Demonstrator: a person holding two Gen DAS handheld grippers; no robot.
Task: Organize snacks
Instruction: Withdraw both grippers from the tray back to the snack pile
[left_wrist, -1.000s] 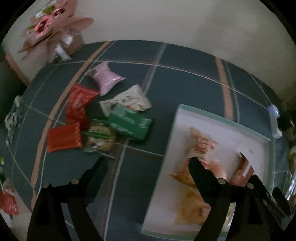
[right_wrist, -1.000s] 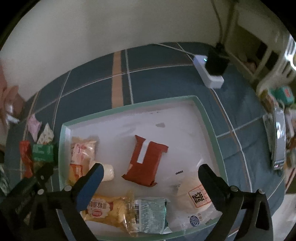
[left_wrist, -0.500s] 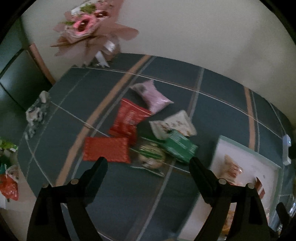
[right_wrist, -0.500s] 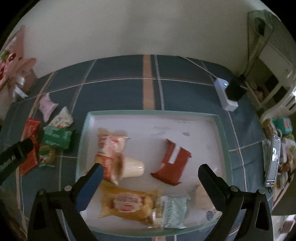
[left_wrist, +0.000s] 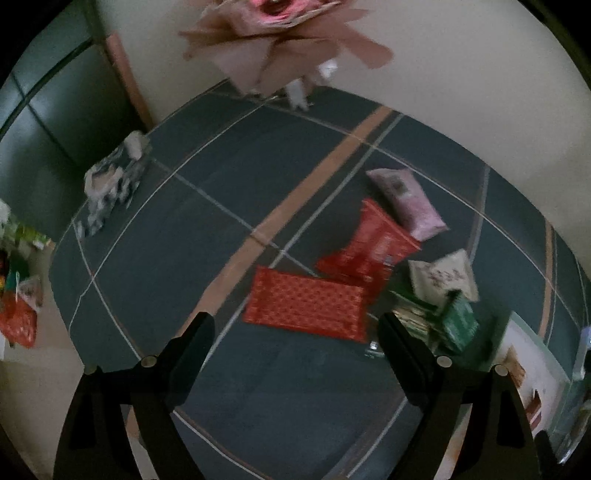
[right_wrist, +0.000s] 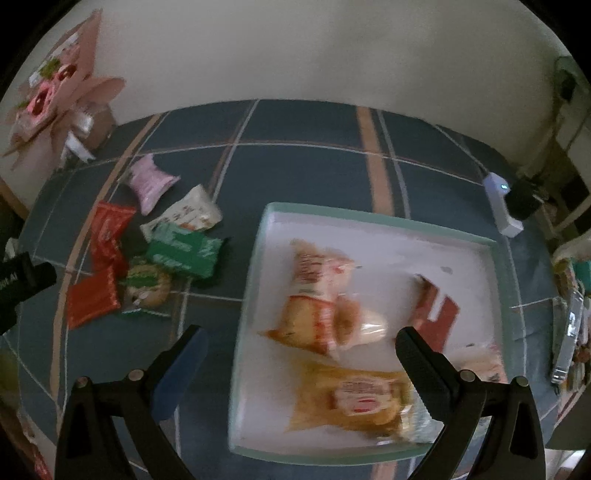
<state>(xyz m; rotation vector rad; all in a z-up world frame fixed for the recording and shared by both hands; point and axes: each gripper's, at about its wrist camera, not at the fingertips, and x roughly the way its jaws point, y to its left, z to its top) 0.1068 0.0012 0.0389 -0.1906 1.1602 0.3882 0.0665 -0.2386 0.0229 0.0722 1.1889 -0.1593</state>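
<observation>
**Left gripper over the loose snacks, tray half filled**

I have the left gripper spread wide and empty, angled down over the plaid tablecloth. I judge the flat red packet just beyond its fingertips to be the easiest next pick, since it lies clear of the others. Behind it sit a second red pack, a pink pouch, a white sachet and a green packet, heaped near the tray's left edge. My right gripper is likewise wide and holds nothing, hanging over the tray, where an orange-and-white bag, a yellow bag and a red wrapper lie collected, probably as sorted items.
</observation>
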